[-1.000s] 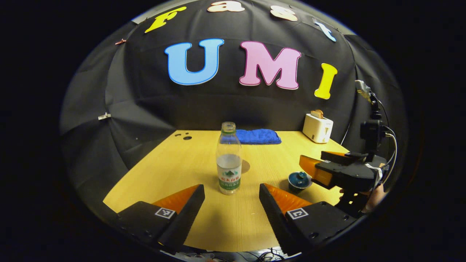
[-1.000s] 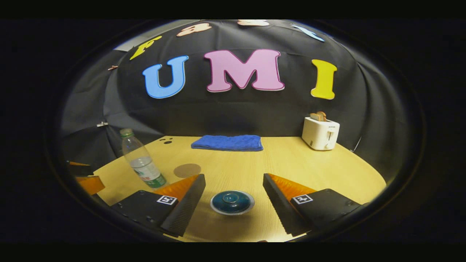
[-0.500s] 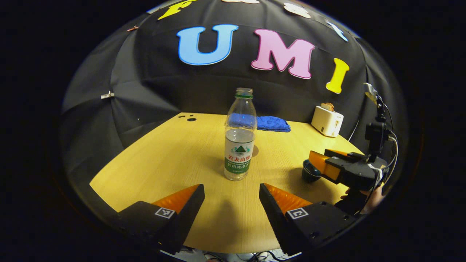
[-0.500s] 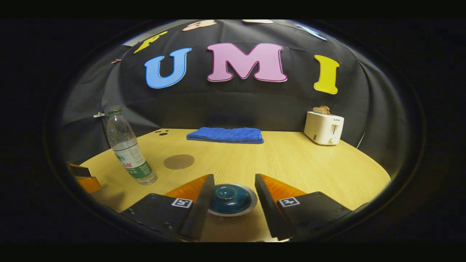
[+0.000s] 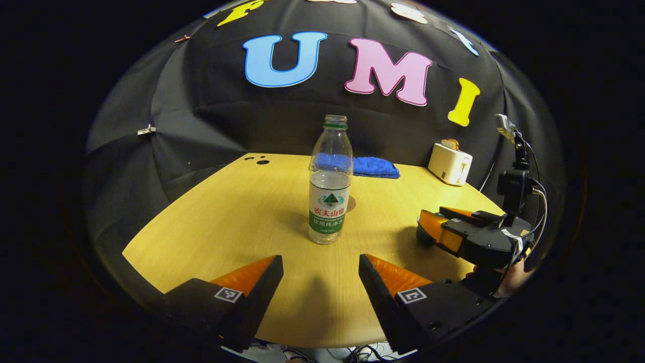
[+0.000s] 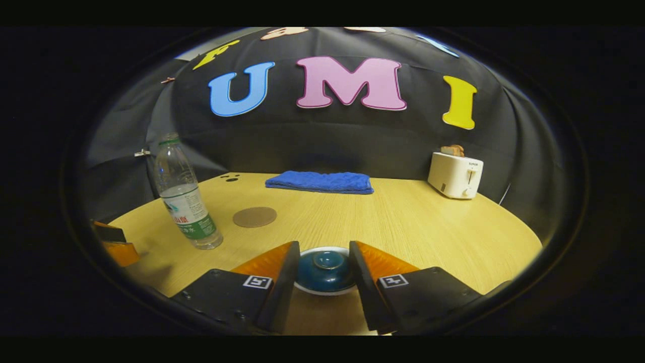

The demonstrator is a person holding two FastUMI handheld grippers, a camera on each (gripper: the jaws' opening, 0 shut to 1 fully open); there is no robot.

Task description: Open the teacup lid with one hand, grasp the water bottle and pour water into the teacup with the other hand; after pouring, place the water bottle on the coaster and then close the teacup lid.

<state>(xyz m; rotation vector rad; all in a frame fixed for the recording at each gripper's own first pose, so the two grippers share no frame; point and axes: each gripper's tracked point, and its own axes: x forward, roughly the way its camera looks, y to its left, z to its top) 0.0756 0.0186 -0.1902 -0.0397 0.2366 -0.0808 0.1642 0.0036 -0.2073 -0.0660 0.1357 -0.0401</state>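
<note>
The right claw (image 6: 322, 264), at the bottom centre of the right gripper view, has its two fingers set close on either side of the teacup lid (image 6: 325, 264). They look to be touching the lid's sides, though whether they press on it yet cannot be told. This placement suits lifting the lid off the teacup, the step judged to be in hand.

In the left gripper view, the left claw (image 5: 321, 269) at the bottom edge is released, its fingers spread wide. The water bottle (image 5: 330, 186) stands upright at the frame's centre, straight ahead of that gap and apart from it, ready for a later grasp. It carries no cap.

The round coaster (image 6: 254, 217) lies bare on the tabletop (image 6: 428, 227) just right of the bottle in the right gripper view, awaiting the bottle after pouring.
</note>
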